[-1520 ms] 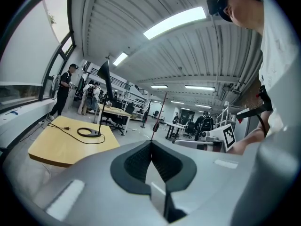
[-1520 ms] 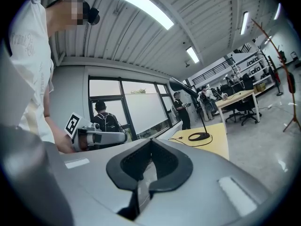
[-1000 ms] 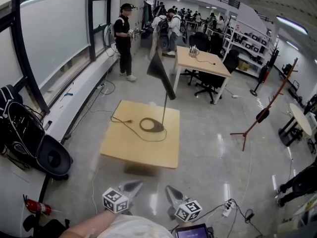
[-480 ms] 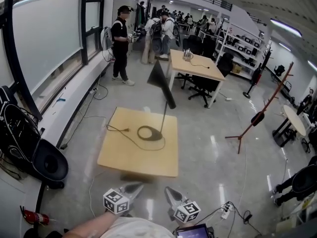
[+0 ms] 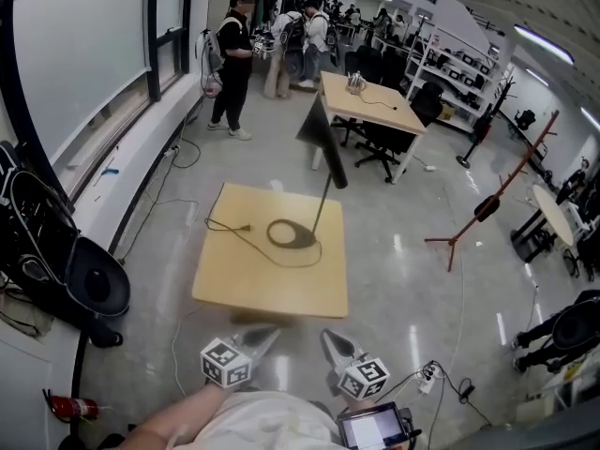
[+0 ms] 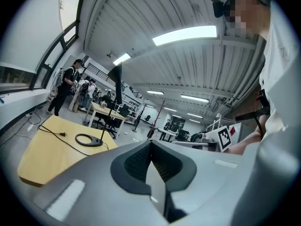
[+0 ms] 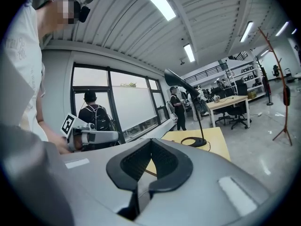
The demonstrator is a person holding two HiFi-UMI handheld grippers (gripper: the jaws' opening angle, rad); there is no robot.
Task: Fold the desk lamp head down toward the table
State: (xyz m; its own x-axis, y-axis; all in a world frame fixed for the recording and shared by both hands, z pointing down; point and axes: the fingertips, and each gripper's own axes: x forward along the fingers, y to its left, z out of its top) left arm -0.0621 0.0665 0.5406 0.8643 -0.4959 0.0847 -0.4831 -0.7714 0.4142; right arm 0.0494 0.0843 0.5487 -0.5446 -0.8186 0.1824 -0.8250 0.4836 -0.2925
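A black desk lamp stands on a small light-wood table [image 5: 242,284]. Its ring base [image 5: 292,234] rests near the table's far side, a thin stem rises from it, and the flat head [image 5: 325,141] tilts high above. The base [image 6: 89,140] and head [image 6: 116,81] show in the left gripper view; the right gripper view shows the lamp [image 7: 195,141] too. My left gripper [image 5: 266,334] and right gripper [image 5: 331,338] hover side by side over the floor, short of the table's near edge. Both are shut and hold nothing.
The lamp's black cord [image 5: 239,230] trails across the table to a loose plug. Black bags [image 5: 56,270] line the left wall. A red coat stand [image 5: 487,204] is at the right, a desk [image 5: 370,101] with chairs and several people behind. A power strip [image 5: 429,376] lies near my feet.
The table and lamp have drawn nearer and sit lower in the head view as I move toward them. Both grippers stay shut and side by side.
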